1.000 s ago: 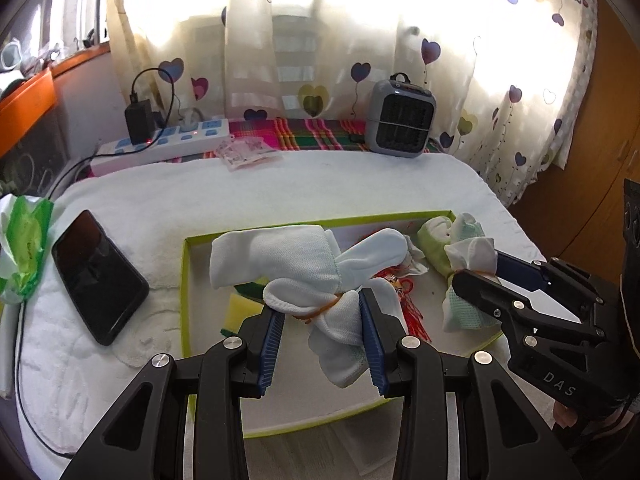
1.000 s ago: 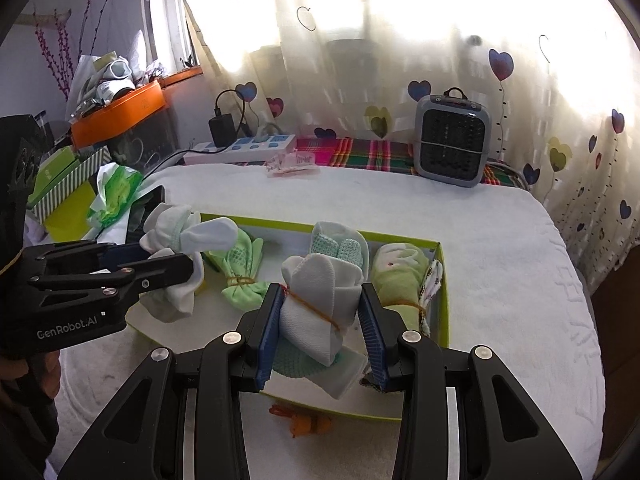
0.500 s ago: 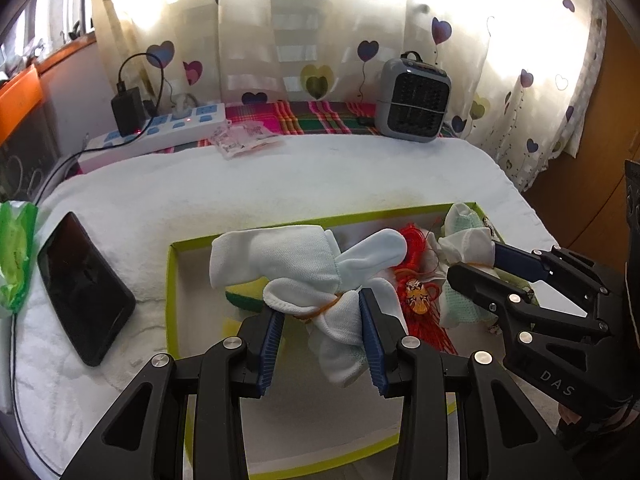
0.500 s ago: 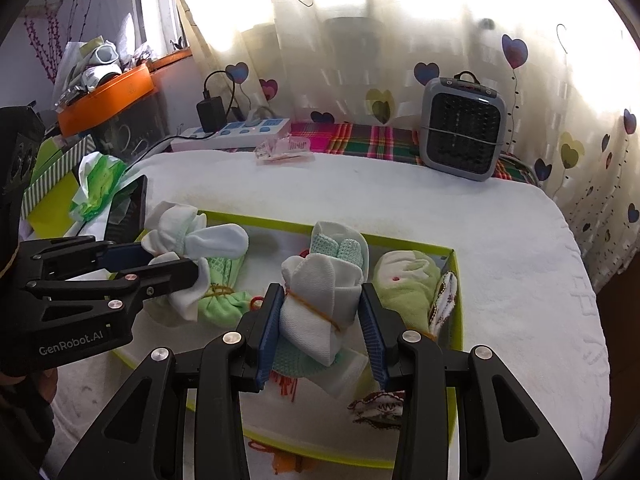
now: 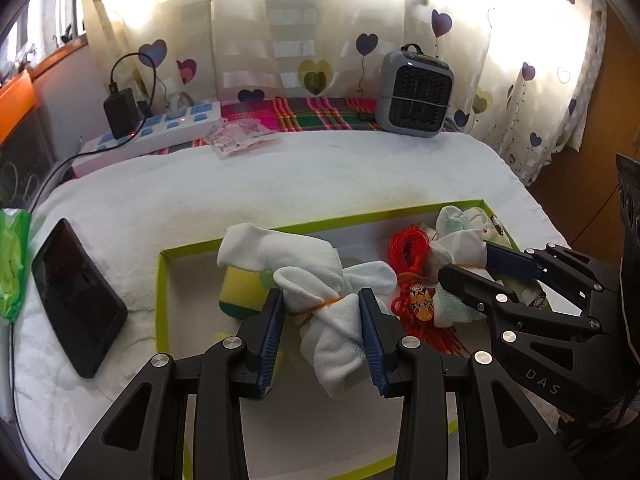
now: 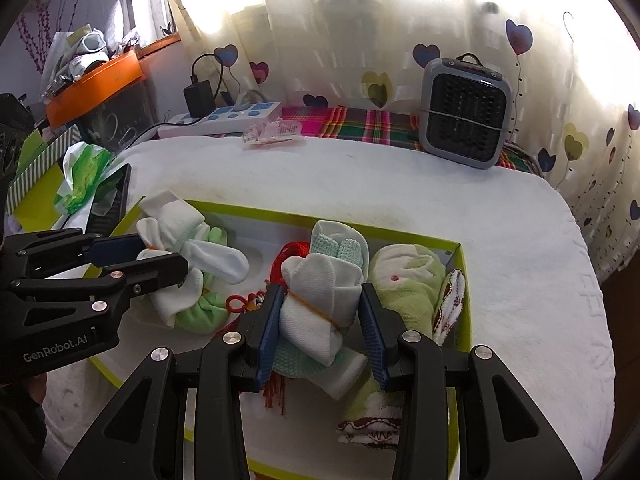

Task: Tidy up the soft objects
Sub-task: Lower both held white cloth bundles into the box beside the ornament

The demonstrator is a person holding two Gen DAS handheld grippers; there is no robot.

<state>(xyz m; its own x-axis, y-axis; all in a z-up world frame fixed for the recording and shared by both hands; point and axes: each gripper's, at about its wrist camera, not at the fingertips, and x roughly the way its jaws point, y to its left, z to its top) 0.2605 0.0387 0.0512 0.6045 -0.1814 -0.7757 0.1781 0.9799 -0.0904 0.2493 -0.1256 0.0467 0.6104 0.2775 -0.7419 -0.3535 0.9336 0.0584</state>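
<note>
A white sock bundle (image 5: 320,300) is clamped in the left gripper (image 5: 322,338) over a green box (image 5: 162,292). Another bundle (image 6: 316,308) is pinched in the right gripper (image 6: 320,334). Both seem light and squashy, best held at their rubber-banded waists.

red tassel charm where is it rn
The red tassel charm lies in the green-rimmed box, mid-frame in the left wrist view, between the two held sock bundles.

Strong daylight pours through the heart-print curtain (image 5: 320,20), blowing its upper folds out to white glare in both views. The white bedspread (image 6: 400,184) is evenly lit with soft, faint shadows. Fisheye bending curves the edges, and dark vignette fills the corners. Focus stays sharp throughout.
</note>
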